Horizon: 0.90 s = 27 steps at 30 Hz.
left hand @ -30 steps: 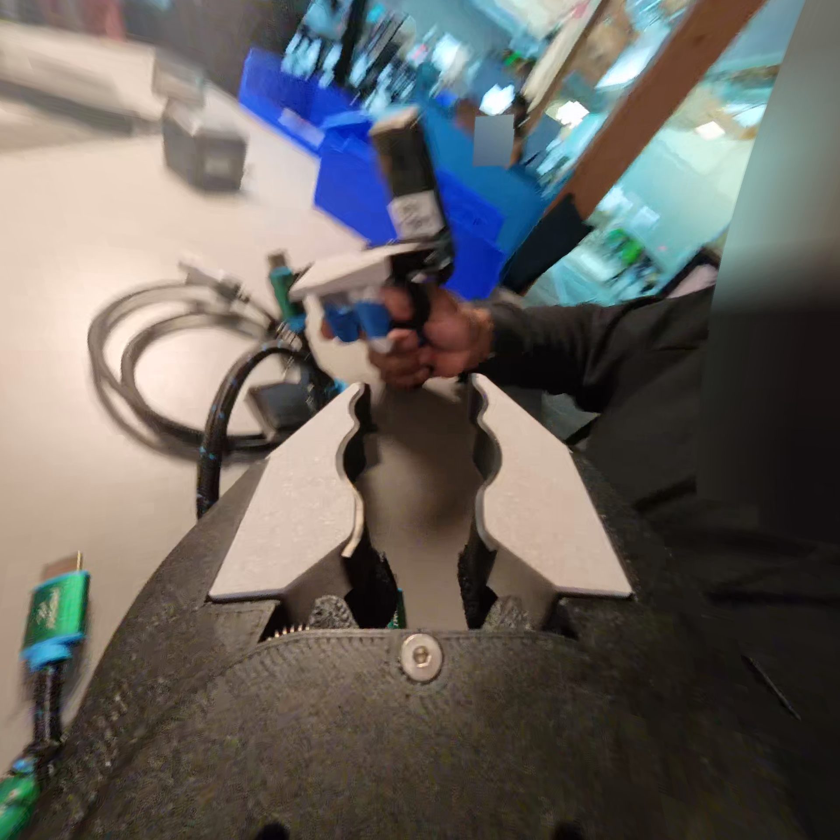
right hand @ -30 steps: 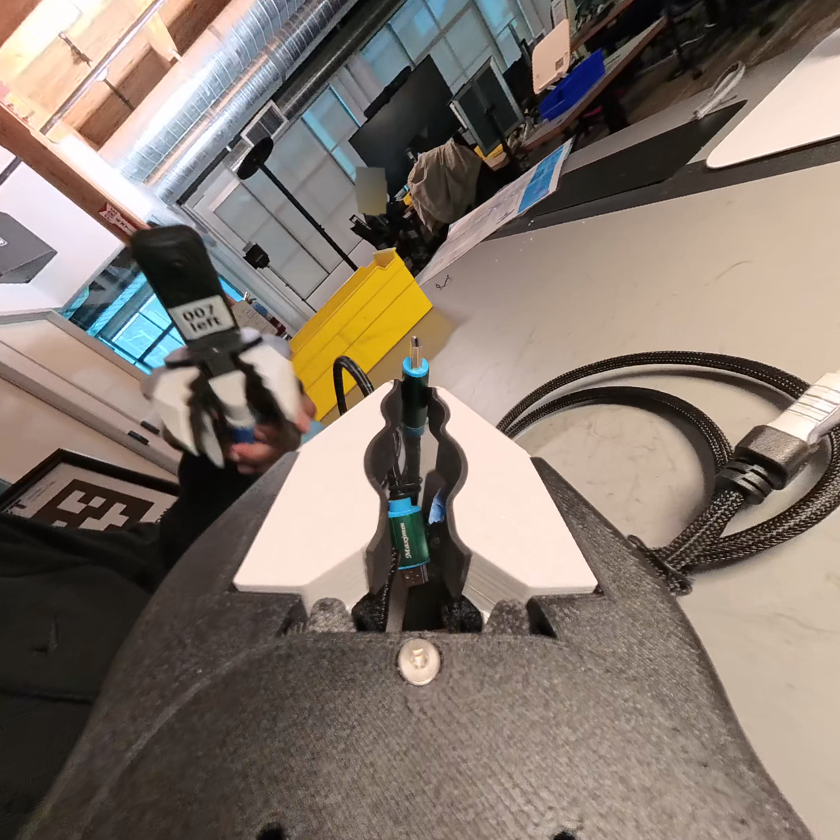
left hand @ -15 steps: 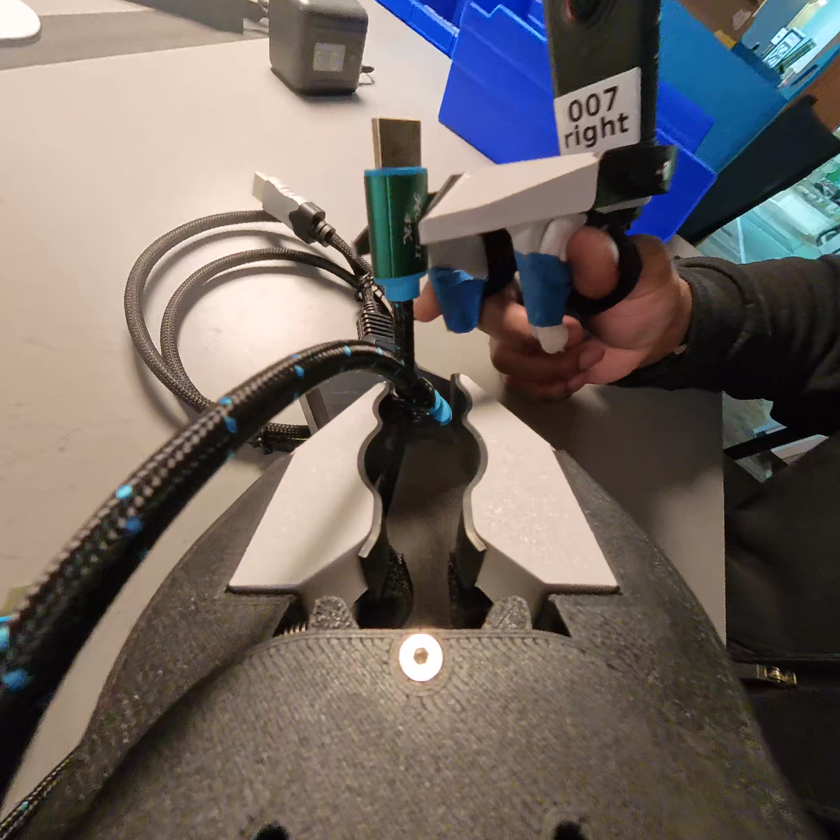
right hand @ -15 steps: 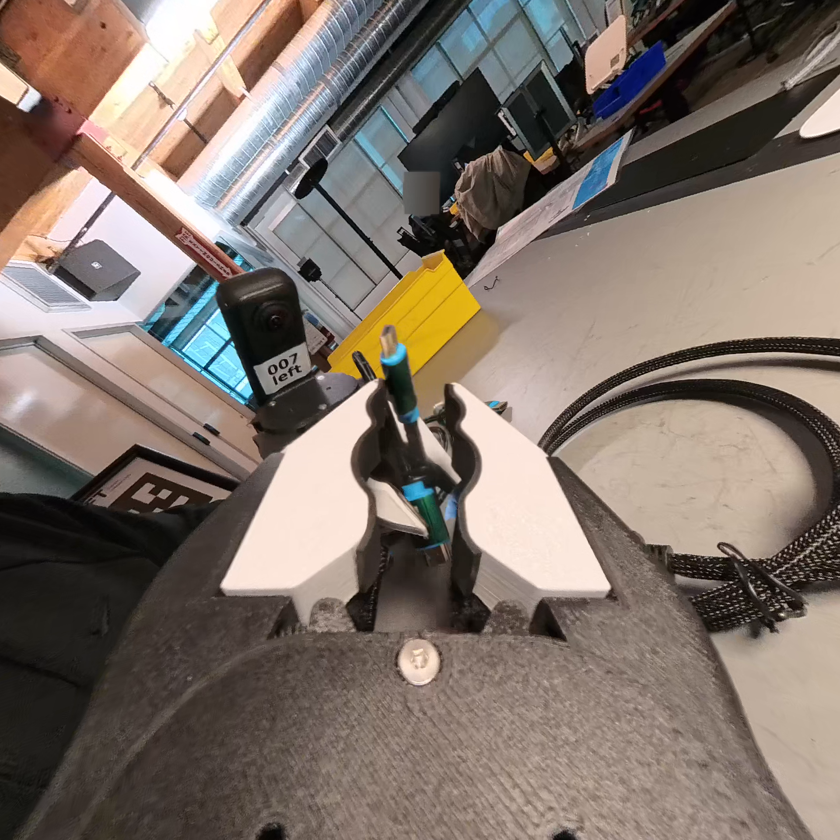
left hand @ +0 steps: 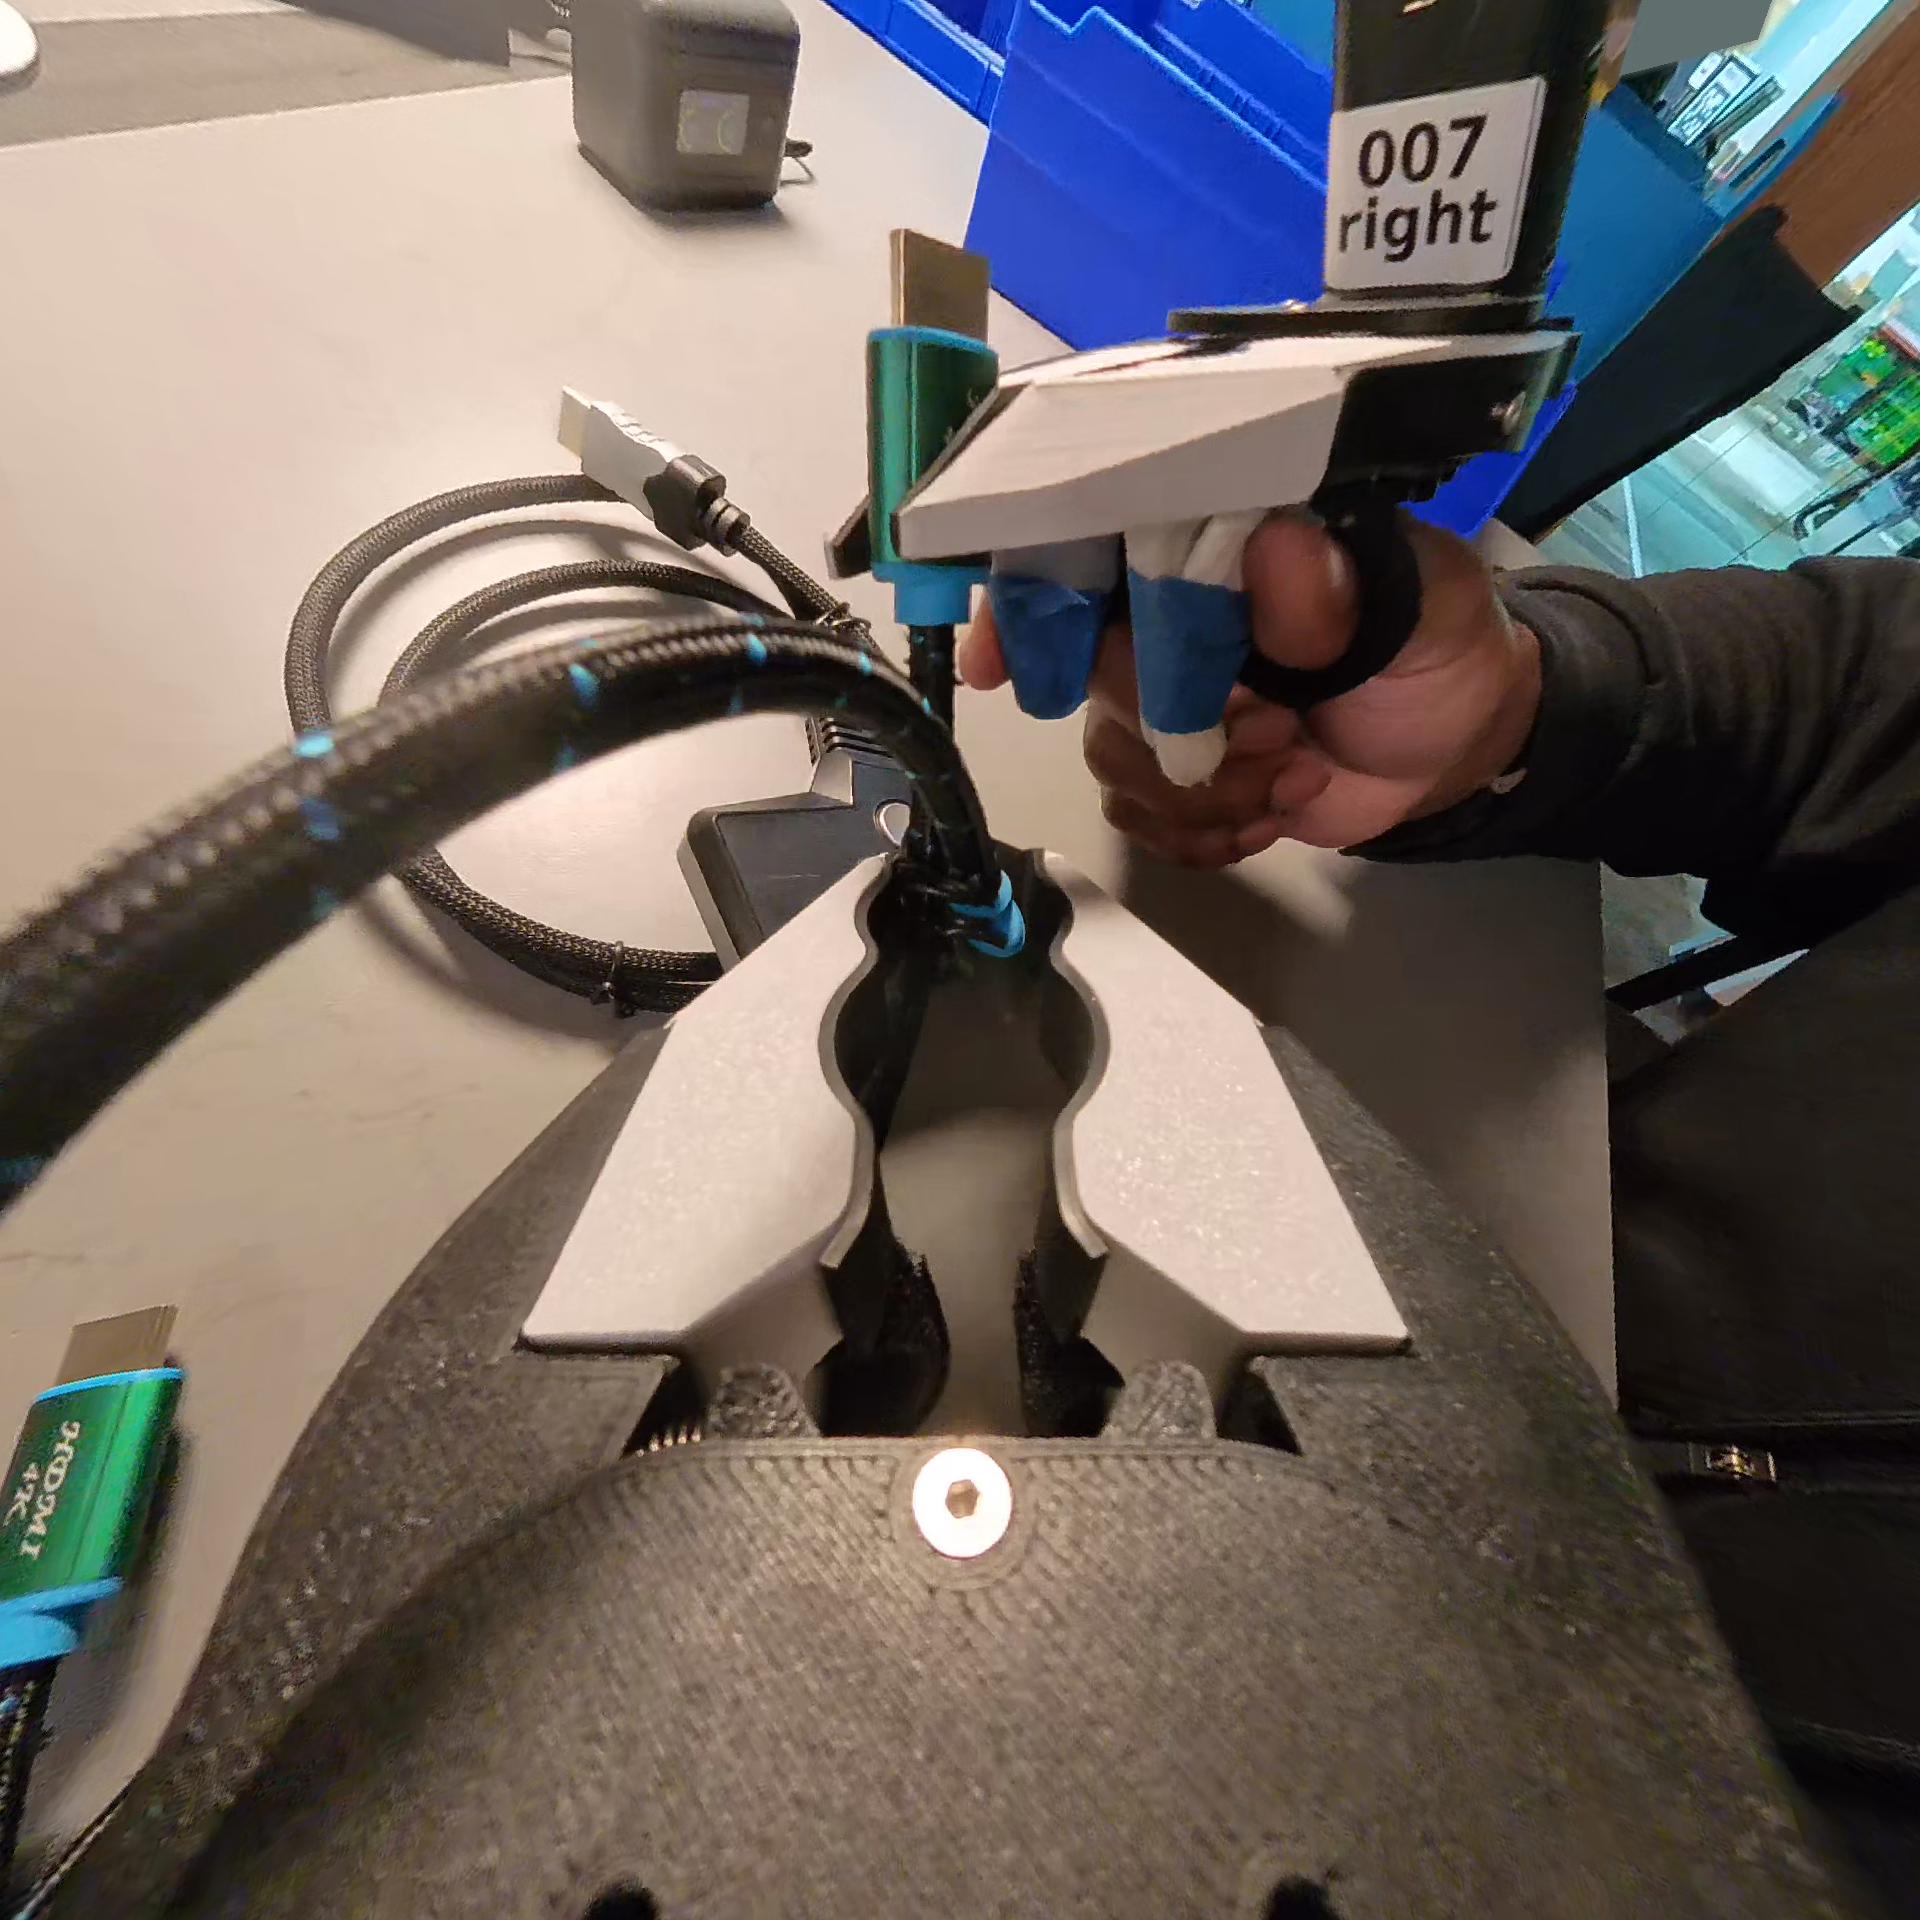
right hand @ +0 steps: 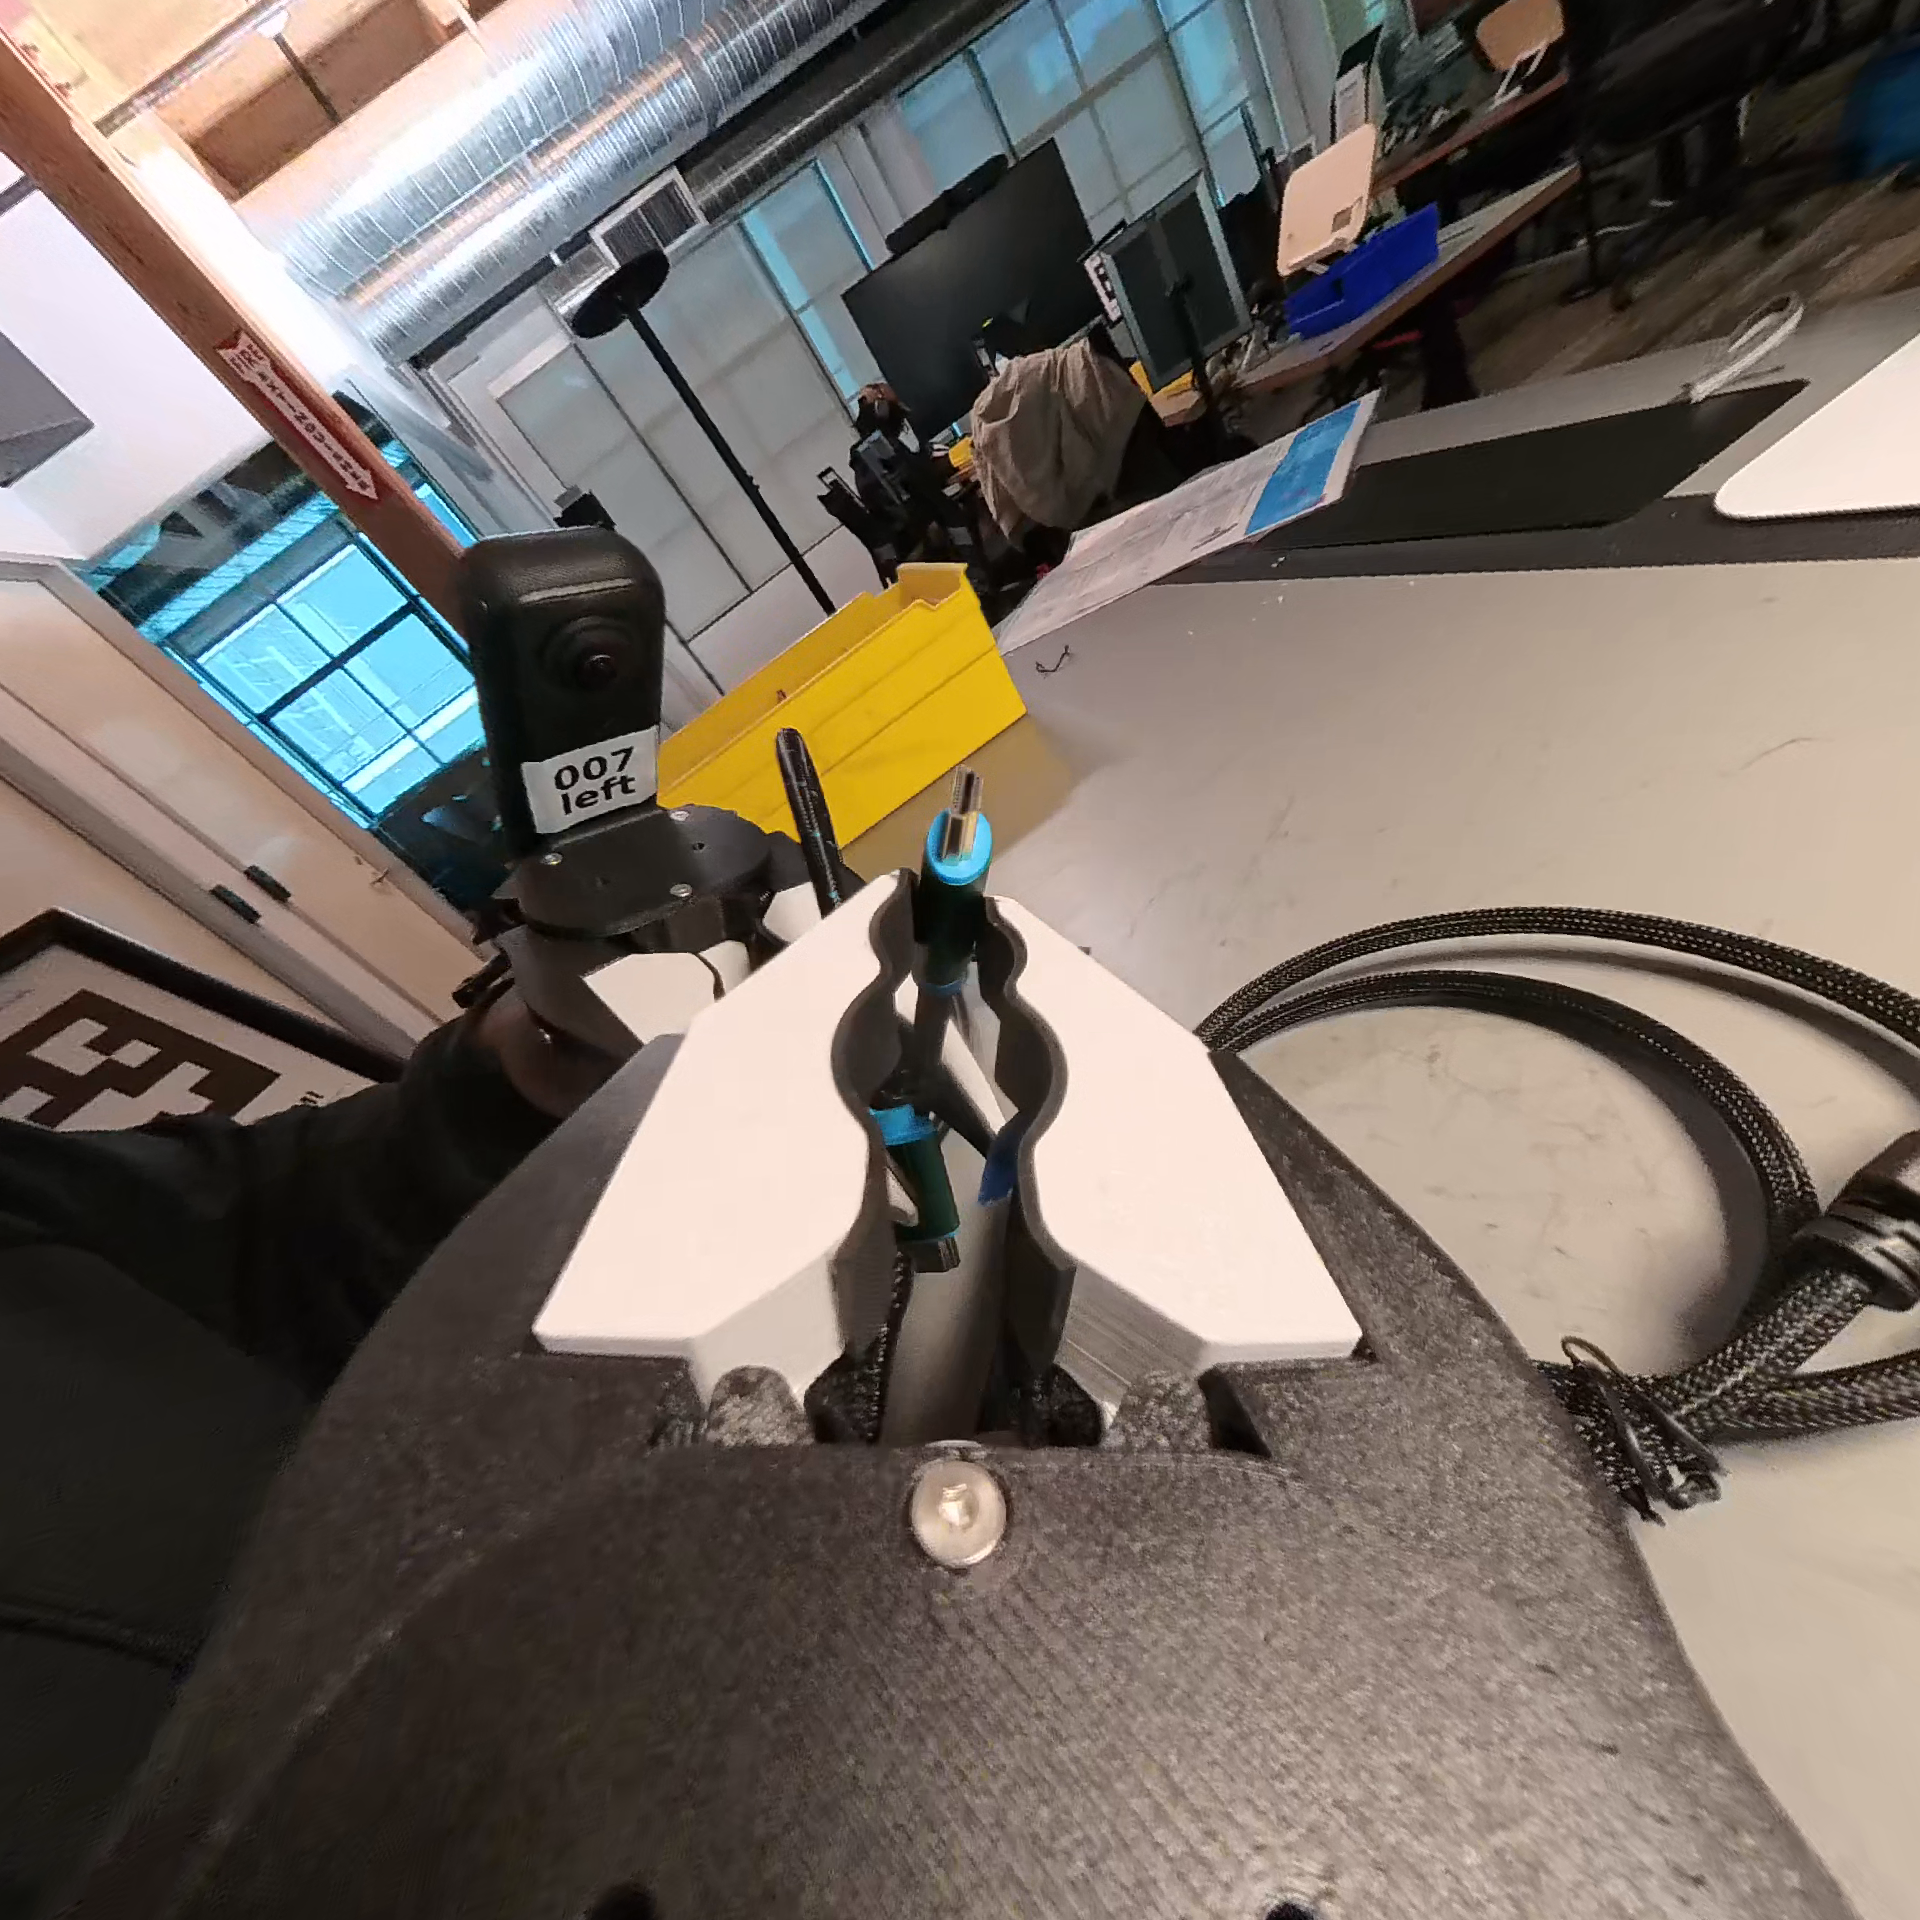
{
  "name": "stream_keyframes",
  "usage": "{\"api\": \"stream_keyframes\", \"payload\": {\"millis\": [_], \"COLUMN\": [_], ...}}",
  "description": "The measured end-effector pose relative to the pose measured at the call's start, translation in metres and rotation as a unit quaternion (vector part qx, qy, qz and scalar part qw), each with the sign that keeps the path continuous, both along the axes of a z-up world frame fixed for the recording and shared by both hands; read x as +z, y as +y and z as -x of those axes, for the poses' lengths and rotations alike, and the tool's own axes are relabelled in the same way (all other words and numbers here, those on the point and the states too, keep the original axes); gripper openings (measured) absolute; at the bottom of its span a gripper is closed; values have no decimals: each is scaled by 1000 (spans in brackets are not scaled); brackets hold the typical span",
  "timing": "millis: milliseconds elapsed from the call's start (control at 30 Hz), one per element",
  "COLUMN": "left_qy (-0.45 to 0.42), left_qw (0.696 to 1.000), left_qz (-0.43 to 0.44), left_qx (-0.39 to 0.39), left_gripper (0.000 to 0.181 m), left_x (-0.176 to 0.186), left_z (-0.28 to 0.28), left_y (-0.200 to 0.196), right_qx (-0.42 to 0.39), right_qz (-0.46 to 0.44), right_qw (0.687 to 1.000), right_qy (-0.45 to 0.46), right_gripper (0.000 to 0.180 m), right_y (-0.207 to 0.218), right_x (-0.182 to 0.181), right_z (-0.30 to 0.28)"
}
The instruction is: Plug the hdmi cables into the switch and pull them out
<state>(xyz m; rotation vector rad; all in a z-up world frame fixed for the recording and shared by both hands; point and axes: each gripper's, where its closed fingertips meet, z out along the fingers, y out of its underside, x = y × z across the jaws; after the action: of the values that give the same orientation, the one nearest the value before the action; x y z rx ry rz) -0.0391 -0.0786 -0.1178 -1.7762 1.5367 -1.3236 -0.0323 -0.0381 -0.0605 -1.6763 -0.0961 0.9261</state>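
Note:
My right gripper (right hand: 943,920) is shut on a green HDMI plug (right hand: 951,883) with blue ends, its metal tip pointing up. In the left wrist view the same plug (left hand: 920,457) stands upright in the white fingers (left hand: 1122,447) above the table. Its black-and-blue braided cable (left hand: 436,748) arcs down between the tips of my left gripper (left hand: 961,894), which is shut on it. The cable's other green plug (left hand: 83,1475) is at the lower left. The small black switch (left hand: 769,862) lies on the table just beyond my left fingertips, partly hidden.
A coiled black braided cable with a silver plug (left hand: 613,447) lies on the grey table (left hand: 260,312); its coil also shows in the right wrist view (right hand: 1558,977). Blue bins (left hand: 1143,177) and a dark box (left hand: 686,94) stand behind. A yellow bin (right hand: 862,696) stands at the table's edge. The left gripper's tips are roughly 7 centimetres from the right gripper's.
My left gripper was open and empty; it has closed on the braided cable. The right gripper with the green plug has come closer and stands above my left fingertips.

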Motion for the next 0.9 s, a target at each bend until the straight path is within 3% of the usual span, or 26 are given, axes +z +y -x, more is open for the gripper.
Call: {"api": "stream_keyframes", "payload": {"millis": [167,267,367,467,600,700,800,900], "left_qy": [-4,-11,-20,4,25,64,42,23], "left_qw": [998,988,982,987,988,988,992,987], "left_qz": [-52,-123,-155,-133,-116,-95,-23,-8], "left_qx": [30,91,108,88,100,103,118,158], "left_gripper": [28,51,49,48,26,35,43,40], "left_x": [3,8,18,12,9,-9,-9,-9], "left_z": [3,4,8,5,-2,-4,-13,-21], "left_y": [14,31,28,8,-10,-16,-21,-14], "right_qx": [-26,-69,-98,-113,-128,-131,-128,-122], "right_qz": [-26,-26,-15,-2,1,1,5,11], "right_qw": [999,997,995,994,992,991,992,992], "right_qy": [-22,-15,-5,2,6,10,21,31], "right_gripper": [11,11,11,12,11,12,12,12], "right_y": [0,3,5,6,4,1,-2,-4], "right_x": [6,9,7,1,-1,-1,-2,-4], "right_z": [-1,-18,-32,-37,-36,-33,-29,-25]}}
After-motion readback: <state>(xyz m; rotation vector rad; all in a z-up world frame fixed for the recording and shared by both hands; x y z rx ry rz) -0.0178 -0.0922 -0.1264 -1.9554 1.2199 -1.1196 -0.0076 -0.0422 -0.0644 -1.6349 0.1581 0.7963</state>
